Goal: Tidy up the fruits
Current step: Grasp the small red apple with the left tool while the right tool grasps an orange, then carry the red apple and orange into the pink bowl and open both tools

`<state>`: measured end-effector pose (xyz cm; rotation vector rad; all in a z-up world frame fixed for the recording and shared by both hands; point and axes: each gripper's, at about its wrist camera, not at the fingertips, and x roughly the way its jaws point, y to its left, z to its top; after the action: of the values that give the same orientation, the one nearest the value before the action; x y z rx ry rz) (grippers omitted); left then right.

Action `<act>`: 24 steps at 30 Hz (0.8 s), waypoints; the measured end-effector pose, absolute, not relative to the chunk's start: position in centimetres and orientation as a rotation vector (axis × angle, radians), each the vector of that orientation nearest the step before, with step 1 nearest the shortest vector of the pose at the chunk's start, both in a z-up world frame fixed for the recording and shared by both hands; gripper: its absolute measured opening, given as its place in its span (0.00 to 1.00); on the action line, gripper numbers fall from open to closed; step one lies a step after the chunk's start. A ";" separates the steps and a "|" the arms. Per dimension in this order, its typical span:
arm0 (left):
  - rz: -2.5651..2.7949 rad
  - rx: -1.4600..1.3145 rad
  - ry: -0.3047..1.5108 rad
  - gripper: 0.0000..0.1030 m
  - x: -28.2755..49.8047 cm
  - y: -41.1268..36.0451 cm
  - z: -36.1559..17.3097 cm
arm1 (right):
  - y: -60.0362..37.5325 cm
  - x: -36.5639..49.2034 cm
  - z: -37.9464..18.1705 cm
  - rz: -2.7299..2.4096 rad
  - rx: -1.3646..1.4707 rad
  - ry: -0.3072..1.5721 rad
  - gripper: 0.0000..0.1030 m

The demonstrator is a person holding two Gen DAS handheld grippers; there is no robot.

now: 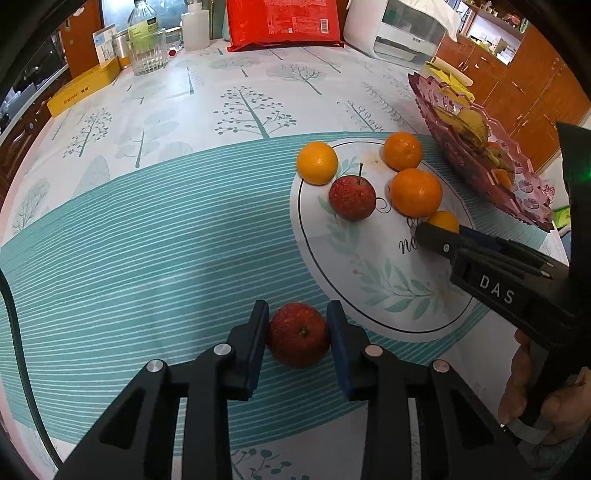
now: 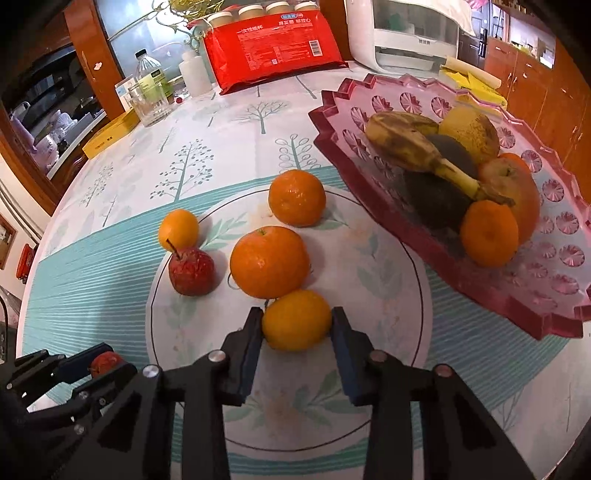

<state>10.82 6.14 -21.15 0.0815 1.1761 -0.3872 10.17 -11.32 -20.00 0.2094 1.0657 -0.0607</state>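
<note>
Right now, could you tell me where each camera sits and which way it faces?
Left wrist: on the left gripper, looking steeply down along its fingers, shut on a red apple on the table; the right gripper and a hand show at right.
Right wrist: on the right gripper, looking down at the yellow orange it grips, pink fruit tray beyond; the left gripper shows lower left.
Shared: both grippers, loose fruit, tray, red packet.

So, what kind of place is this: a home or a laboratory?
Probably a home dining room or kitchen: a table under a tree-printed tablecloth, a pink cut-glass fruit dish, brown wooden cabinets and a white countertop appliance behind.
</note>
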 end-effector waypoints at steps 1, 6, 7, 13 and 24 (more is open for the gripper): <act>-0.389 0.083 1.172 0.30 10.7 6.1 -20.9 | -11.3 10.0 -19.9 -0.056 0.216 1.066 0.36; -0.399 0.089 1.152 0.30 10.3 5.7 -19.5 | -11.2 8.8 -19.0 -0.029 0.233 1.060 0.36; -0.403 0.090 1.146 0.30 10.2 5.6 -19.1 | -11.2 8.5 -18.6 -0.027 0.234 1.056 0.36; -0.441 0.101 1.092 0.30 9.9 4.2 -16.0 | -11.8 6.8 -16.0 -0.016 0.246 1.025 0.36; -0.546 0.132 0.946 0.30 9.4 -1.2 -8.3 | -15.9 3.7 -8.0 -0.060 0.226 0.888 0.36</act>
<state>9.45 -1.18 -8.26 0.1322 0.9459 -0.5459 3.70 -15.87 -8.03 0.2261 0.8877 -0.0604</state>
